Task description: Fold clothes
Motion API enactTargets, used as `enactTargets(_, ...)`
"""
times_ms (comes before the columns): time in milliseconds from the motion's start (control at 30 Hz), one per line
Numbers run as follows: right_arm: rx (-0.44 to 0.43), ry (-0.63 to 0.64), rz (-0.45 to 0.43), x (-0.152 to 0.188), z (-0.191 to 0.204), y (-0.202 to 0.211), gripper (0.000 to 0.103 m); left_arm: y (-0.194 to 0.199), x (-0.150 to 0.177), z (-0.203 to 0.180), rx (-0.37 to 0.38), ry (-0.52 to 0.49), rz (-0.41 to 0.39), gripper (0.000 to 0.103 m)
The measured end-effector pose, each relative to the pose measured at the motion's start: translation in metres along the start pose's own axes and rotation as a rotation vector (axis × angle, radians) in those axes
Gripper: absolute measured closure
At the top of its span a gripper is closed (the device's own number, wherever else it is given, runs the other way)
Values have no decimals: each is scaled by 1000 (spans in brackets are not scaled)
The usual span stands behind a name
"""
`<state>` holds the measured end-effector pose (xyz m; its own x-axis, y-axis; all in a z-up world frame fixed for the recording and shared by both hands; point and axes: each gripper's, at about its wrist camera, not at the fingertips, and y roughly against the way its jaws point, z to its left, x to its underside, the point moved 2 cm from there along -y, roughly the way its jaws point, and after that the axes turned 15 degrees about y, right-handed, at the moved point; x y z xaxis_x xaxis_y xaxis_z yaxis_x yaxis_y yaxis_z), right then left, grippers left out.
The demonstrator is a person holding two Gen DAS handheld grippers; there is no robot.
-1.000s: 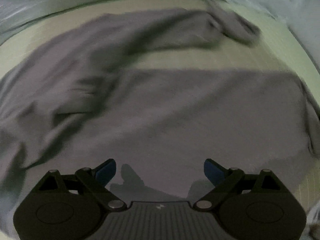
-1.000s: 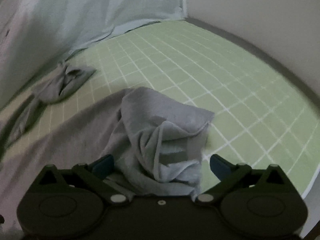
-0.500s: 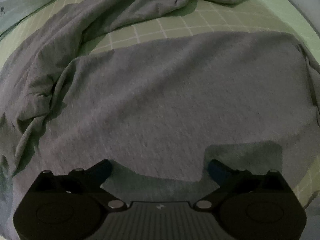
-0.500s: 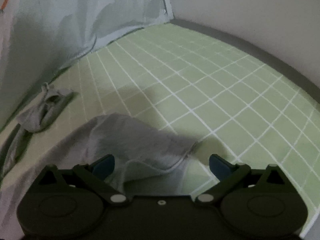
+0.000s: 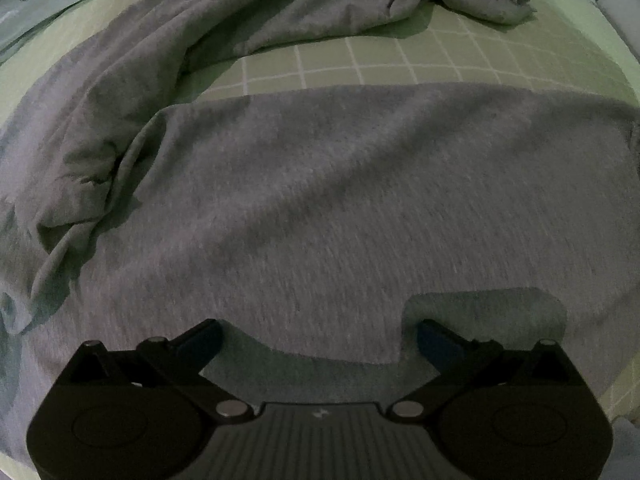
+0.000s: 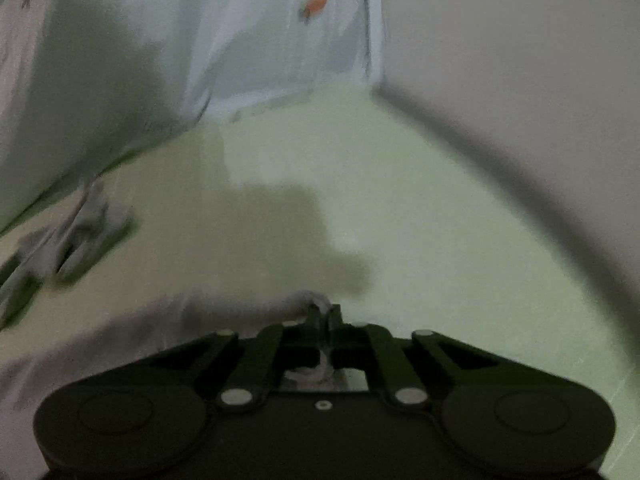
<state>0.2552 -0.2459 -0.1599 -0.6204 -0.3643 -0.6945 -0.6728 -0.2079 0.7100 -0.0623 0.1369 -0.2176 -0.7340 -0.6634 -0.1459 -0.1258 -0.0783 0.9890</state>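
- The green checked bed sheet (image 5: 420,60) carries everything I see; in my left wrist view it shows as a band across the upper middle of the frame, and in my right wrist view it fills the centre, blurred.
- The grey garment (image 5: 340,200) lies spread over the sheet and takes up most of the left wrist frame. Its body is fairly flat through the centre, with a bunched fold at the left edge.
- One grey sleeve (image 5: 280,20) runs from that bunched left side up along the top of the frame to a crumpled end in the upper right.
- A pale blue cloth with small orange carrot prints (image 6: 240,40) hangs across the upper left of the right wrist frame, next to a plain wall (image 6: 500,60) in the upper right.
- My left gripper (image 5: 318,334) sits low over the garment at bottom centre, jaws spread wide, nothing between them.
- My right gripper (image 6: 323,316) has its jaws pressed together on a bit of the garment's edge, at lower centre of its frame.
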Motion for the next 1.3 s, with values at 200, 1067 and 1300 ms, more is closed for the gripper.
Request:
enactTargets(200,166,-29,-97,-31,-16,6,58,-2,-6,3,-4,-5,15,0)
enactTargets(1067,321,-301,116,70,-35,68,102,-8,-22,19,-8,13,15,0)
enactTargets(1300,377,-205,106,64,-29,64,59,-12,-17,9,-10,19,14,0)
